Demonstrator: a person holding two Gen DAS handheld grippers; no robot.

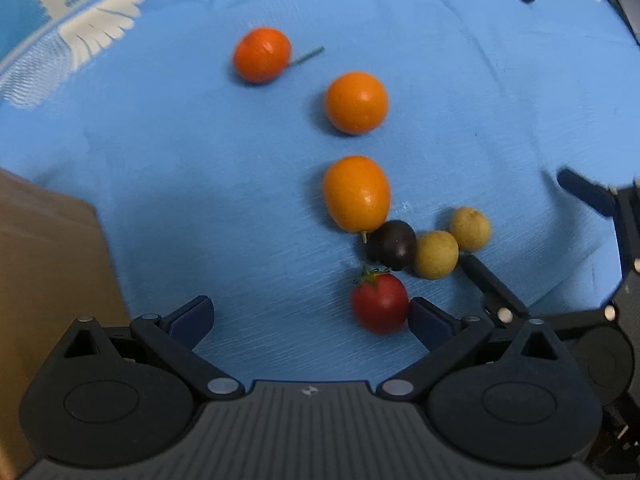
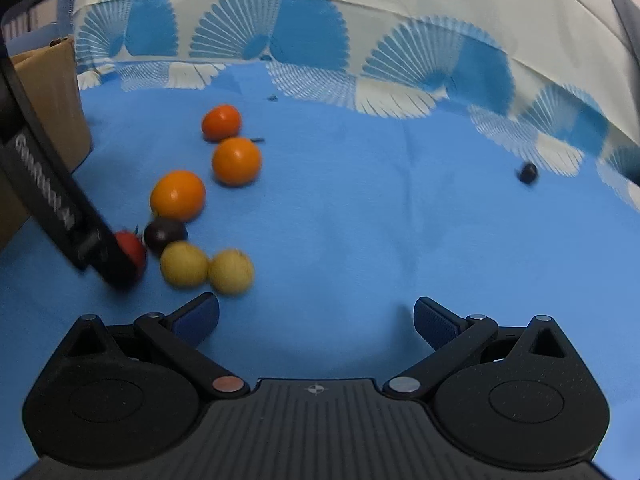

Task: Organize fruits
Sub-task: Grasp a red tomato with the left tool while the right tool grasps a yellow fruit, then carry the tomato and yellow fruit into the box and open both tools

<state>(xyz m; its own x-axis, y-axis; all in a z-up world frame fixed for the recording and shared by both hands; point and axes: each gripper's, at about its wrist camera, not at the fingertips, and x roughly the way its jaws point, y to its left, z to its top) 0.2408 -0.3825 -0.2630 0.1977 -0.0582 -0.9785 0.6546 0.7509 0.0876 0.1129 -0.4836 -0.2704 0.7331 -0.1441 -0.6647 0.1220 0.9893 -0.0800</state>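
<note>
Left gripper [image 1: 310,314] jaws wide, nothing held; small red cherry tomato [image 1: 379,303] just inside right fingertip, possibly touching. Beyond: dark purple round fruit [image 1: 392,244], two yellow-brown round fruits [image 1: 436,254], three orange kumquats [image 1: 356,194] on blue cloth [image 1: 180,180]. Right gripper [image 2: 316,318] spread, empty.

both grippers low, jaws apart

our left gripper [image 1: 310,316] sits low over the surface, jaws spread wide, nothing between the blue pads [image 1: 192,316]. its right finger reaches in beside our right gripper, seen from the right wrist view as a dark bar slanting down. our right gripper [image 2: 316,318] is also held low and wide open, nothing in its grasp; its fingers [image 1: 486,280] show at the right edge of the left wrist view.
</note>
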